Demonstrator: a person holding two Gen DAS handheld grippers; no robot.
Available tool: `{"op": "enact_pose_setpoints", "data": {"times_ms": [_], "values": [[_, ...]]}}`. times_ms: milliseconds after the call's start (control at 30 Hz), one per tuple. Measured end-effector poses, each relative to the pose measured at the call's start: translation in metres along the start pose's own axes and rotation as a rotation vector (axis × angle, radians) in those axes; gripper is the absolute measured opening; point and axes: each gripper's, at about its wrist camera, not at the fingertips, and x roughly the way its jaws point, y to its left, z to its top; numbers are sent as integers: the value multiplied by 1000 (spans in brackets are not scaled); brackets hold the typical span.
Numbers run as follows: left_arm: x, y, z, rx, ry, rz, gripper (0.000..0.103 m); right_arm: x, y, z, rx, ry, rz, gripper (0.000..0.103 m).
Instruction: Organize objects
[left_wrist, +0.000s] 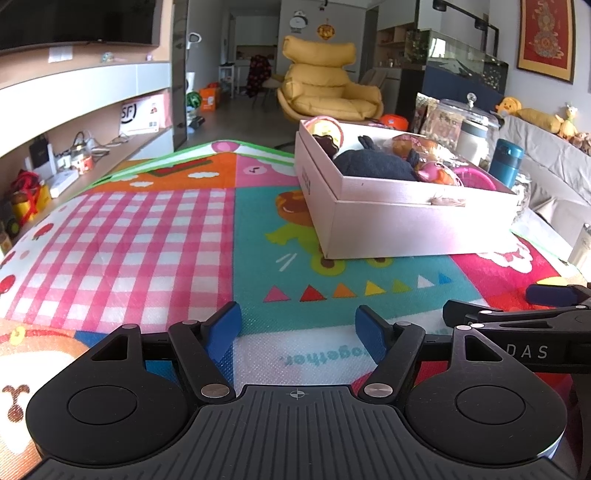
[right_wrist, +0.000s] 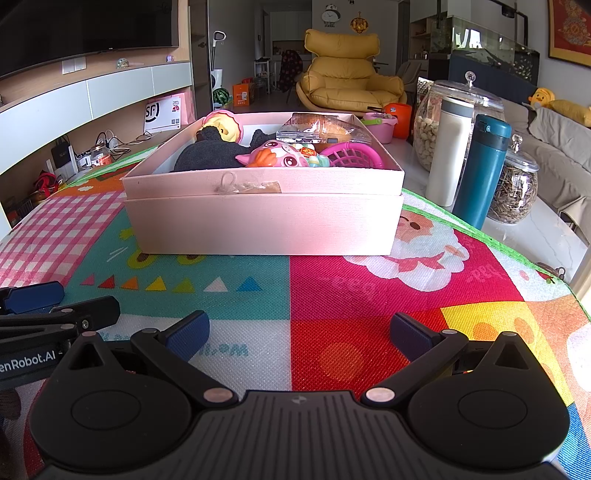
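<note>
A pale pink cardboard box (right_wrist: 264, 221) (left_wrist: 417, 229) stands on the colourful play mat (right_wrist: 332, 295) (left_wrist: 147, 240). Inside it lie a dark plush toy (right_wrist: 210, 155) (left_wrist: 373, 162), a pink cartoon toy (right_wrist: 280, 155), a pink plastic basket (right_wrist: 352, 155), a yellow toy (right_wrist: 225, 125) and a clear packet of snacks (right_wrist: 321, 131). My left gripper (left_wrist: 298, 332) hovers low over the mat, open, with nothing between its blue pads. My right gripper (right_wrist: 299, 334) is open and empty too, in front of the box. Each gripper shows at the edge of the other's view.
Right of the box stand a white flask (right_wrist: 448, 151), a teal flask (right_wrist: 482, 170), a big glass jar of nuts (right_wrist: 428, 129) and a smaller jar of seeds (right_wrist: 515, 192). A yellow armchair (right_wrist: 347, 77) and a TV shelf (left_wrist: 74, 122) lie beyond.
</note>
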Motion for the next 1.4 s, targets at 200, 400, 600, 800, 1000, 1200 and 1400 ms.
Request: {"op": "enact_pose_setpoints", "data": {"times_ms": [200,400,600,800,1000,1200,1400], "values": [[0,0,0,-1,0,0,75,0,0,0,0,0,0,103],[0,0,0,-5,-1,-4,75,0,0,0,0,0,0,103],[-2,0,1,-13,-3,-10,75,0,0,0,0,0,0,103],[-1,1,1,-12,-3,-9,75,0,0,0,0,0,0,103],[-1,1,1,-12,-3,-9,75,0,0,0,0,0,0,103],[-1,1,1,-12,-3,-10,75,0,0,0,0,0,0,103],[-1,1,1,-13,-3,-10,75,0,0,0,0,0,0,103]]}}
